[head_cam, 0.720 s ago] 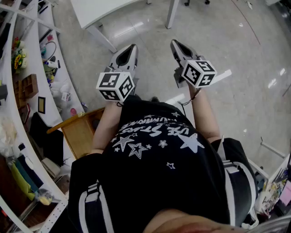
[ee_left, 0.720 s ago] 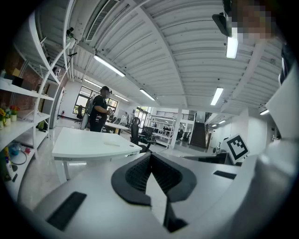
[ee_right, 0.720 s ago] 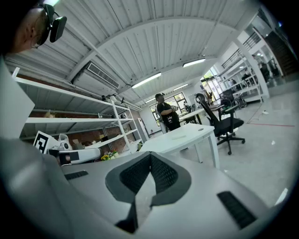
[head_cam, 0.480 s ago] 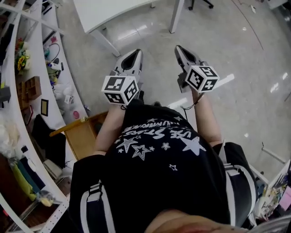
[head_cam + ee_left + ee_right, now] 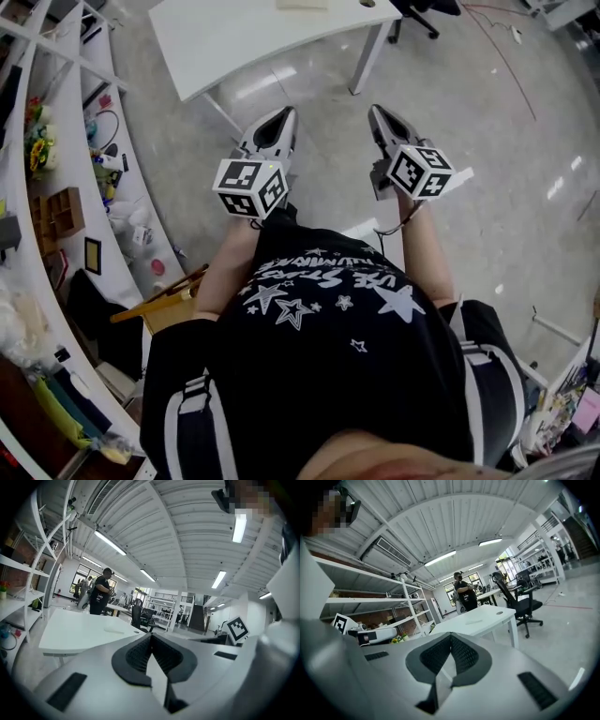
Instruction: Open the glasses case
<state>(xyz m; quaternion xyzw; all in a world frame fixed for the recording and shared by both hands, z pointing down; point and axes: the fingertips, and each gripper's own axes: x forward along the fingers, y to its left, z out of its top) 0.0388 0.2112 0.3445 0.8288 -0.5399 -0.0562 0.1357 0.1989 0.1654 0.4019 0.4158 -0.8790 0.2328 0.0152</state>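
**user1:** Workshop floor (image 5: 487, 187) everywhere, white table (image 5: 244, 37) at 12 o'clock. Any progress?

**user2:** nope, not started imo. left gripper (image 5: 281, 117) and right gripper (image 5: 378, 112) are both clamped tight, empty. glasses case? maybe that flat thing (image 5: 474, 621) on the table, can't tell.

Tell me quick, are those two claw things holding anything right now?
Left gripper: closed, holding nothing.
Right gripper: closed, holding nothing.

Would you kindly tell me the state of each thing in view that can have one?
Left tongs: shut, nothing between them.
Right tongs: shut, nothing between them.
Table: upright, a flat pale thing lying on top.
Office chair: upright, nobody in it.
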